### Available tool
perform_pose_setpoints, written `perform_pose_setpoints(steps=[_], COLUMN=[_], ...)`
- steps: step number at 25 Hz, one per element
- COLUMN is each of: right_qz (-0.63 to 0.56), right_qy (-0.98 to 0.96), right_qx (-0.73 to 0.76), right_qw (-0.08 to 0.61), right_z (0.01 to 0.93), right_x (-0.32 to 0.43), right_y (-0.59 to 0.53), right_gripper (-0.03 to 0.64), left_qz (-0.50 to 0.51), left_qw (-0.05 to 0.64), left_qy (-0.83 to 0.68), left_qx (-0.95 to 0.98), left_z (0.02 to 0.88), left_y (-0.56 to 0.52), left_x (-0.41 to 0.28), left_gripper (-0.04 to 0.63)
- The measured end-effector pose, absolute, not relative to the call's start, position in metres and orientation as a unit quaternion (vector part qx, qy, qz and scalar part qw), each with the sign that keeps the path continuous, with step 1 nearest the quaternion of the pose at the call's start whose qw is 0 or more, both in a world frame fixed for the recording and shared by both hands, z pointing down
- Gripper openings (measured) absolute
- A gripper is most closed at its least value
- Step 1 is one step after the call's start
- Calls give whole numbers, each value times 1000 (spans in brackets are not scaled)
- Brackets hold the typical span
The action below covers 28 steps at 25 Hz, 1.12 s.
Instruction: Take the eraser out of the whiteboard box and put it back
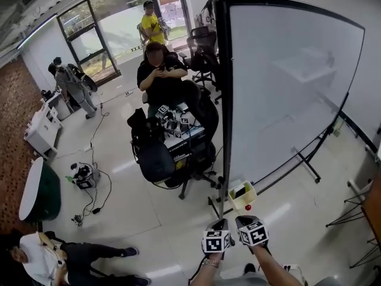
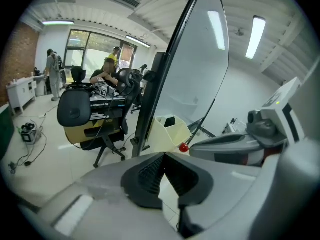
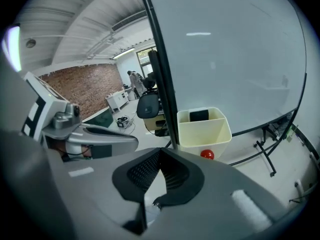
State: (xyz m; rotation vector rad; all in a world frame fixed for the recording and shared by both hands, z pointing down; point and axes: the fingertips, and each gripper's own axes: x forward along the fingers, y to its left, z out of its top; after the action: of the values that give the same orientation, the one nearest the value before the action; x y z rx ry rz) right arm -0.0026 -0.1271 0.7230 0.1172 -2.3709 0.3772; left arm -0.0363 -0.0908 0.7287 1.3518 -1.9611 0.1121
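Note:
A cream whiteboard box [image 1: 242, 196] hangs at the lower left corner of the whiteboard [image 1: 286, 88], with a red knob [image 1: 248, 207] just under it. The black eraser [image 3: 199, 115] stands inside the box [image 3: 204, 134]. In the left gripper view the box [image 2: 167, 131] and eraser [image 2: 170, 121] sit ahead of the jaws. In the head view my left gripper [image 1: 220, 224] and right gripper [image 1: 243, 220] are side by side just short of the box, touching nothing. The left gripper [image 2: 162, 155] is shut and empty. The right gripper [image 3: 160, 150] is shut and empty too.
The whiteboard's black frame post [image 1: 221, 100] and stand legs [image 1: 309, 165] are by the box. An office chair loaded with gear [image 1: 172, 148] stands left of the post, a seated person [image 1: 158, 70] behind it. Cables [image 1: 86, 177] lie on the floor; another person [image 1: 53, 258] is at bottom left.

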Motion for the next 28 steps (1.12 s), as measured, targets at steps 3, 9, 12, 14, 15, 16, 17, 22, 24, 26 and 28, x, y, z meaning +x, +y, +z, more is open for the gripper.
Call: perform_pose_setpoints(steps=[3, 9, 12, 14, 15, 16, 17, 22, 24, 26, 28], right_qz=[129, 124, 140, 141, 139, 137, 133, 130, 130, 128, 120], right_qy=[-925, -904, -902, -908, -911, -913, -914, -910, -909, -904, -903], right_qx=[-6, -57, -76, -72, -70, -69, -71, -87, -89, -102, -111], right_qw=[358, 406, 400, 387, 381, 377, 376, 383, 387, 394, 398], right_z=[717, 745, 740, 730, 726, 722, 720, 717, 717, 718, 717], right_x=[30, 126, 147, 148, 146, 145, 145, 143, 143, 146, 145], right_y=[-103, -89, -82, -85, -87, -88, -89, -78, -72, -61, -52], right_gripper=[5, 5, 3, 5, 5, 3, 3, 3, 3, 3, 4], left_qz=[36, 23, 34, 36, 33, 30, 28, 22, 21, 19, 11], left_qw=[364, 374, 370, 364, 362, 362, 364, 384, 382, 379, 378], left_qy=[-798, -812, -805, -803, -803, -803, -804, -804, -803, -806, -809], left_qx=[479, 448, 462, 470, 472, 472, 470, 454, 457, 454, 449], left_z=[732, 736, 724, 715, 711, 709, 709, 712, 709, 709, 709], left_y=[-77, -72, -73, -79, -81, -83, -83, -68, -63, -55, -47], left_x=[-4, 88, 115, 123, 126, 127, 128, 129, 131, 130, 125], left_gripper=[3, 3, 3, 3, 3, 0, 3, 3, 3, 3, 3])
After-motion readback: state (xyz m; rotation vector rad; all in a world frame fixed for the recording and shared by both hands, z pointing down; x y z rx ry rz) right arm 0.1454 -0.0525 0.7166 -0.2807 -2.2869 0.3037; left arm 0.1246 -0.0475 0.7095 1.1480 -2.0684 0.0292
